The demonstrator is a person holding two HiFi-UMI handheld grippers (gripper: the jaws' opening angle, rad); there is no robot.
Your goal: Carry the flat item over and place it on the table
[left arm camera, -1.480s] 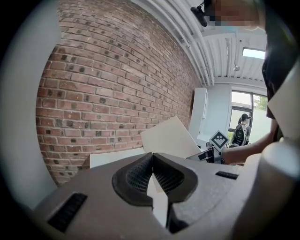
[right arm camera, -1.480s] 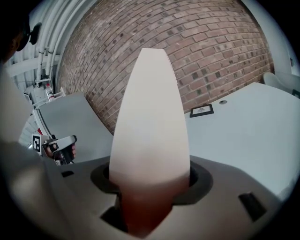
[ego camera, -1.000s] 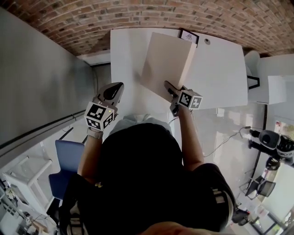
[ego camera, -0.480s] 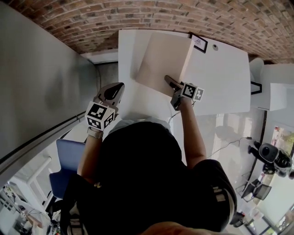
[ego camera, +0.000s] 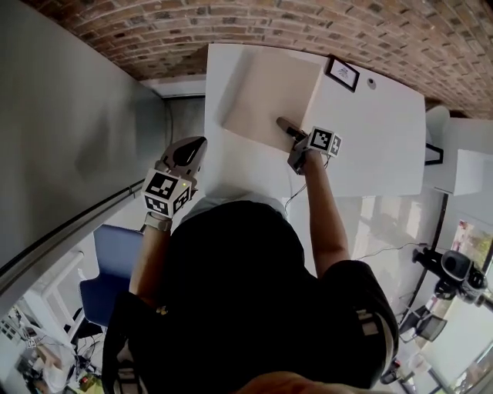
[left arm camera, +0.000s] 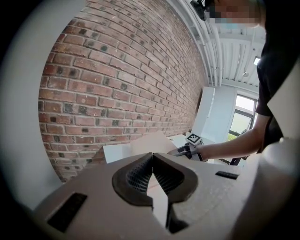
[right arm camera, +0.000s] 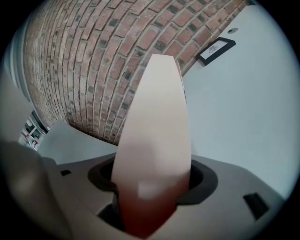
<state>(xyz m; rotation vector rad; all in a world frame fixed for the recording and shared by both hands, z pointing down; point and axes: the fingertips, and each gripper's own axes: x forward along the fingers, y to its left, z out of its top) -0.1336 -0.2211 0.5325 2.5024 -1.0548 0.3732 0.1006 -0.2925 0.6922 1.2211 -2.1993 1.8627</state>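
While a second ago the head view showed the flat board (ego camera: 266, 96) tipped up on its near edge above the white surface (ego camera: 370, 131), it now lies low and nearly flat at the far left part of that surface, close to the brick wall (ego camera: 231, 23). The right claw (ego camera: 286, 131) is at the board's near edge and has moved further over the surface with it. The left claw (ego camera: 185, 154) hangs back near the person's body, well apart from the board. A small framed picture (ego camera: 343, 73) rests just beyond the board's far right corner.

From the left gripper view, the left claw (left arm camera: 153, 161) is clenched with nothing between its jaws. Beyond it the board (left arm camera: 150, 143) sits on the surface (left arm camera: 115, 152) with the right claw (left arm camera: 180, 151) at its edge.

In the right gripper view, the right claw (right arm camera: 152, 187) is opening. The board (right arm camera: 157, 126) still runs between its jaws, but they look to be letting go, not pinching. The framed picture (right arm camera: 215, 50) lies ahead on the surface (right arm camera: 243, 108).

By my reading the placing is all but done, and what remains is to draw the right claw back off the edge without dragging the board.

No box, bin or tray shows in any view, so nothing is held in one.
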